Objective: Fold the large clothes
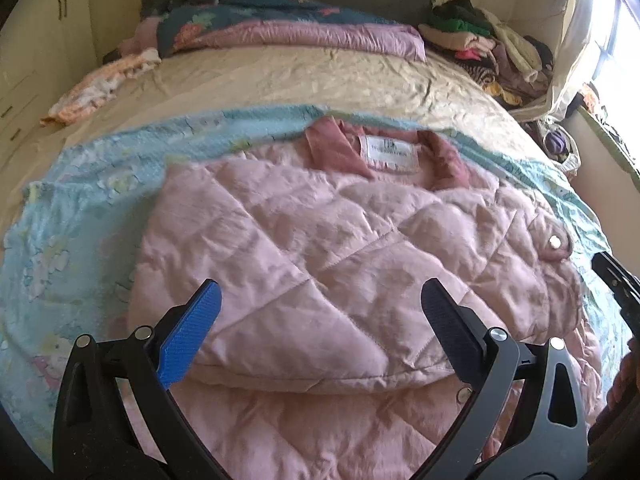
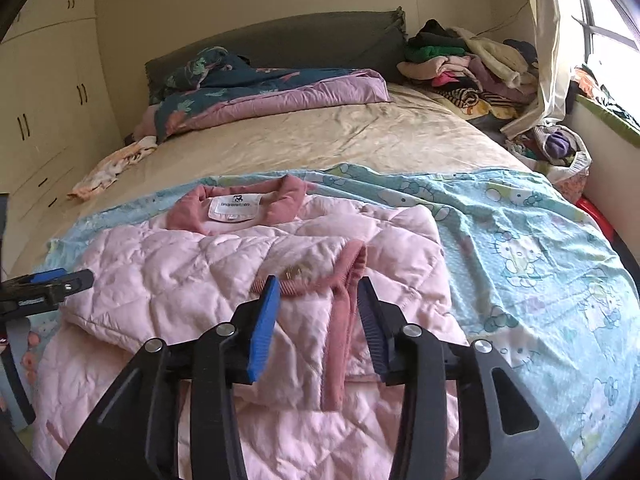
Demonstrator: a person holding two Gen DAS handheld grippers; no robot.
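Note:
A pink quilted jacket lies on a light blue cartoon-print sheet on the bed, collar and white label at the far end. Its sides are folded inward. My left gripper is open and empty just above the jacket's left folded part. In the right wrist view the jacket shows with a sleeve and its darker pink ribbed cuff laid across it. My right gripper is open, with the cuff between its fingers and nothing clamped. The left gripper's tip also shows at that view's left edge.
The beige bed stretches behind. A folded purple and dark floral quilt lies near the headboard. A clothes pile sits at the far right by the window. A small peach cloth lies at the left edge.

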